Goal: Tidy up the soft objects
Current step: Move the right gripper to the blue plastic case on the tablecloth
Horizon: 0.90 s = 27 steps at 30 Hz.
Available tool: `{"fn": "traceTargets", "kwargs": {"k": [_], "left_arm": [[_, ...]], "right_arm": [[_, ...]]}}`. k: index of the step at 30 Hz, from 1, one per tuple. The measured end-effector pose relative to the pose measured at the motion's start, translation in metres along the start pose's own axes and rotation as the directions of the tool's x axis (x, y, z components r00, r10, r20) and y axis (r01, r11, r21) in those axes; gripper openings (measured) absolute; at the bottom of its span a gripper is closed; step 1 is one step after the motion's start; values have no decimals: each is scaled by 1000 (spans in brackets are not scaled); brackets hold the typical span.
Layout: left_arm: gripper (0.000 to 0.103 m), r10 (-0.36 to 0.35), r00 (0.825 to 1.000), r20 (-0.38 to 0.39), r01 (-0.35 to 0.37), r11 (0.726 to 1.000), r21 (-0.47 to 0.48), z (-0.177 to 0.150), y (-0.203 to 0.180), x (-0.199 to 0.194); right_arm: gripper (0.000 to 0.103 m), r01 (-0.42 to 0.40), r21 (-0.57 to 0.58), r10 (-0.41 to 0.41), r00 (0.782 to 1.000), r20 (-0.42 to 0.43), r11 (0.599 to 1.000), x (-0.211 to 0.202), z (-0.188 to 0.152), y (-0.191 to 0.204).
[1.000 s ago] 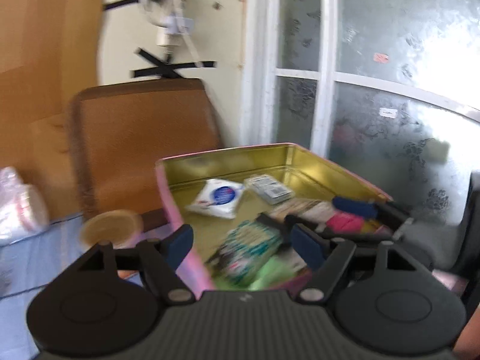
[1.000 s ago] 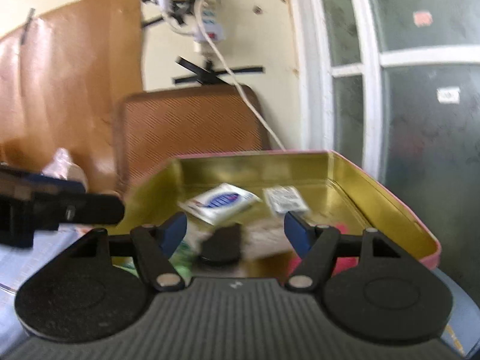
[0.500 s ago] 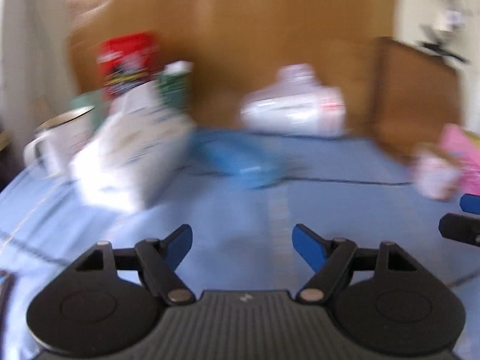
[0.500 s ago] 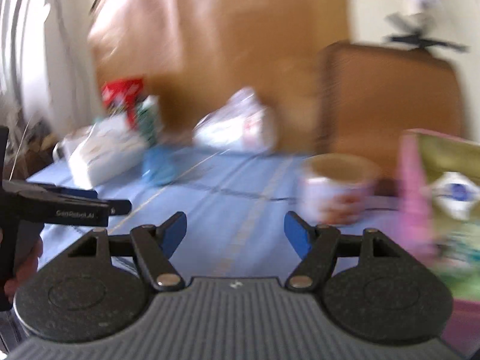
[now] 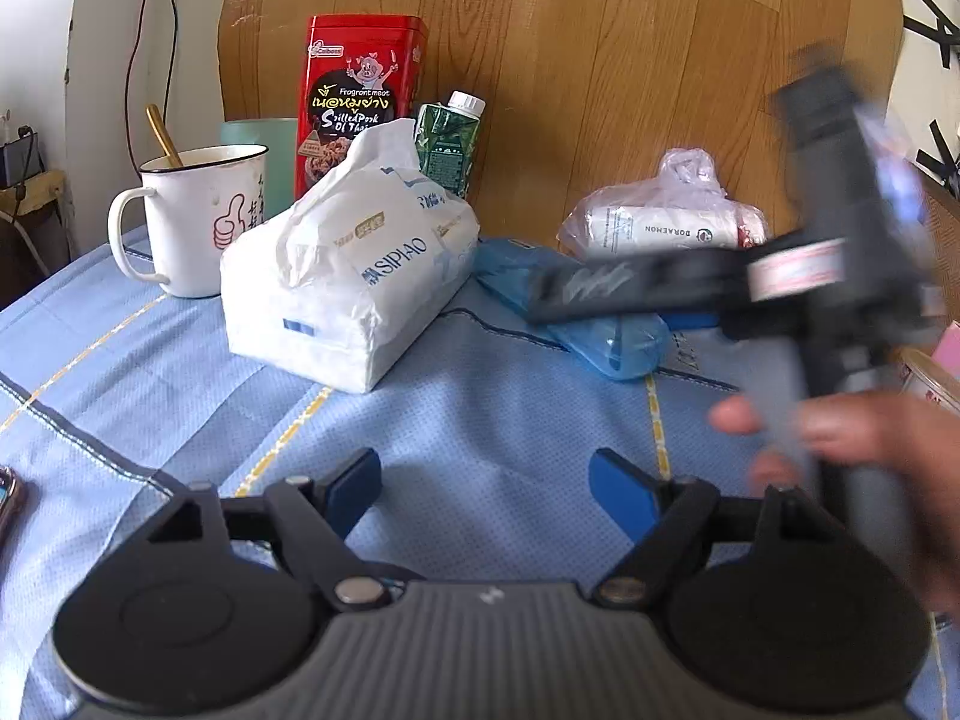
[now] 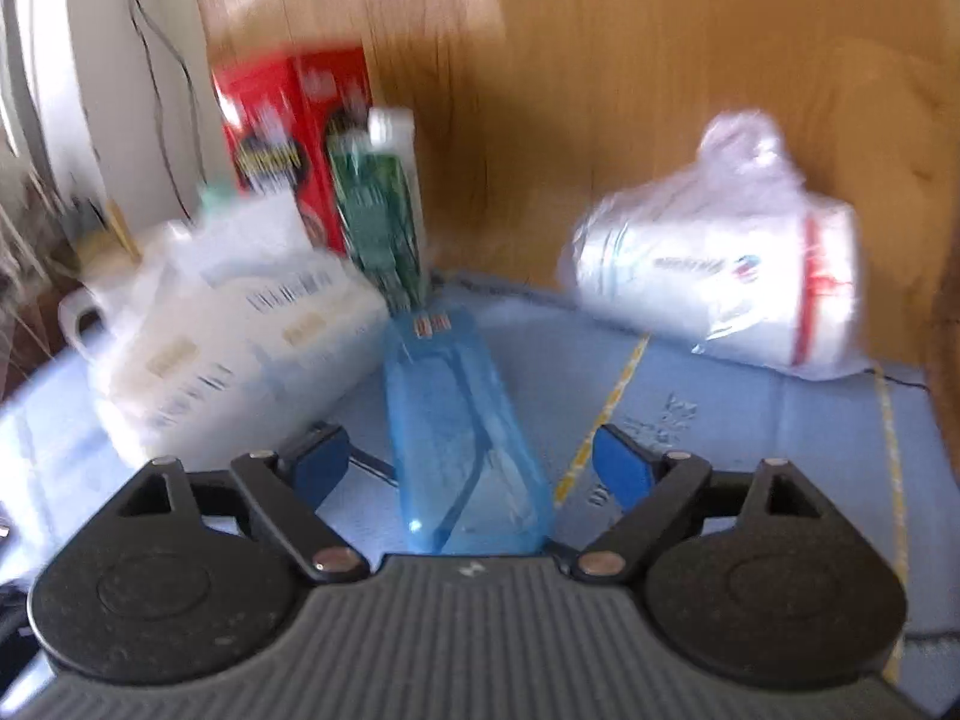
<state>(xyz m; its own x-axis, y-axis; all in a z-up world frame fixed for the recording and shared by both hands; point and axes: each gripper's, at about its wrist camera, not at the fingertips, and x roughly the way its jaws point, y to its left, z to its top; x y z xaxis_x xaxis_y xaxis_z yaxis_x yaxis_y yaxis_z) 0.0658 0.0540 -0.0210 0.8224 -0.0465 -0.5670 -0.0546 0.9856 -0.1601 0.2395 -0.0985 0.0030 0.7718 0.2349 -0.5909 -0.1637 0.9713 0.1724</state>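
Both claws are opening: right claw (image 6: pixel 465 468) straddles the blue case (image 6: pixel 462 432) ungripped, left claw (image 5: pixel 483 489) holds nothing

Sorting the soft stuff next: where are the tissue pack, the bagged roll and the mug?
tissue pack (image 5: pixel 354 276), left wrist view, printed side.
bagged roll (image 6: pixel 720 276), right wrist view, middle.
mug (image 5: pixel 204 222), left wrist view, front wall.

The left gripper (image 5: pixel 485 489) points forward and downward, its jaws opening with nothing between them. The right gripper (image 6: pixel 465 465) is tilted down too, its jaws opening wide, pads pressing on nothing. In the left wrist view it appears blurred at right, gripped by a hand (image 5: pixel 840 438).
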Motion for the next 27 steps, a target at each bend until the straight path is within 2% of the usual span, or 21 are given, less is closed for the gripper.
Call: {"fn": "traceTargets", "kwargs": {"k": [1,3,4,6,8,14,17,27], "left_arm": [[79,-1,1000,0,1,1000,-1,0,1,0],[80,-2,1000,0,2,1000,-3,0,1,0],[80,-2,1000,0,2,1000,-3,0,1,0],[80,-1,1000,0,1,1000,-1,0,0,0],[80,1,1000,-1,-1,1000,1,0,0,1],[84,3,1000,-7,-3,1000,15,0,-2,2],[88,3,1000,-12,-3,1000,24,0,-3,2],[96,31,999,-38,-28,996,86,-2,-13,3]], "right_arm": [[92,39,-21,-40,999,-36,999,13,-2,3],[88,61,-27,-61,998,-23,998,13,-1,6],[83,66,-31,-68,997,-44,997,15,-2,6],[69,68,-42,-69,997,-25,997,7,-5,6],[65,67,-51,-68,998,-15,996,-1,-9,5],[61,83,-15,-84,996,-12,996,-27,-26,-7],[60,99,-55,-100,995,-2,994,-41,-40,-9],[56,82,-75,-80,996,24,994,-128,-105,-32]]}}
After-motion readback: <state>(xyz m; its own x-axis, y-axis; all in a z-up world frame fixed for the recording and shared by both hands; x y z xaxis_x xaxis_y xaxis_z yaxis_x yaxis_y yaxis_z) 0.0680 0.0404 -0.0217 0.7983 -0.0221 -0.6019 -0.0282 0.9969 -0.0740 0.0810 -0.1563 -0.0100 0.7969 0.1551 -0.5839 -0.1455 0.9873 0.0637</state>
